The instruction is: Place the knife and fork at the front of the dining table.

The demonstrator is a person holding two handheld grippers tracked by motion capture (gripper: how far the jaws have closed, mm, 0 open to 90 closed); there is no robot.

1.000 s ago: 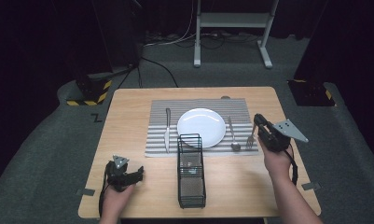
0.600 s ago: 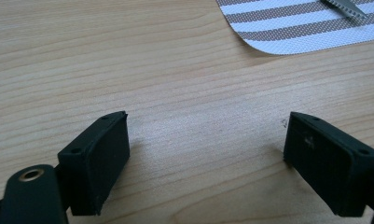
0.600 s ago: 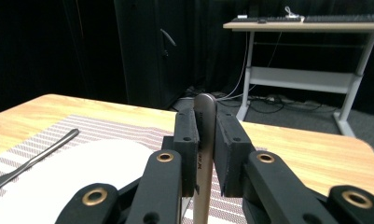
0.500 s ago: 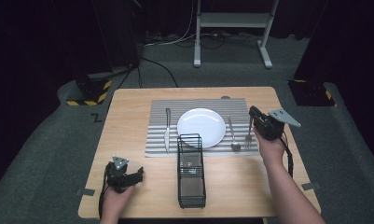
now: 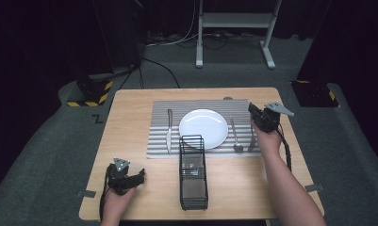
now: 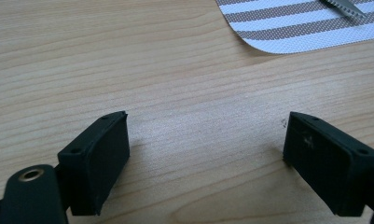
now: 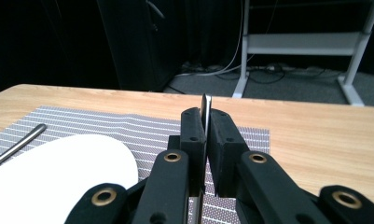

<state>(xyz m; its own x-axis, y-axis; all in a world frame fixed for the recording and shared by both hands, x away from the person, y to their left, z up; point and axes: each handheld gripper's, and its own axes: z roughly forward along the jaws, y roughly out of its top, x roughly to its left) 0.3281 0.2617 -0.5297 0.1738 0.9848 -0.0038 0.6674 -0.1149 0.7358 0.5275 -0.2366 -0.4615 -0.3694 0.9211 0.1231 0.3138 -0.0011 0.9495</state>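
I saw the right gripper (image 7: 206, 122) clamped on a thin flat piece of metal cutlery (image 7: 206, 106); its jaws had just been closing on it. I could not tell if it was a fork. In the high view this cutlery (image 5: 251, 136) lay at the right of the plate (image 5: 203, 128), near the spoon (image 5: 235, 135), on the striped mat (image 5: 160, 141). The plate was white, round and held nothing. The black wire basket (image 5: 193, 172) stood just in front of the plate, and I could not tell its content. The knife (image 5: 168, 131) lay left of the plate. The left gripper (image 6: 205, 154) rested with jaws apart over bare table (image 6: 128, 56), left of the basket.
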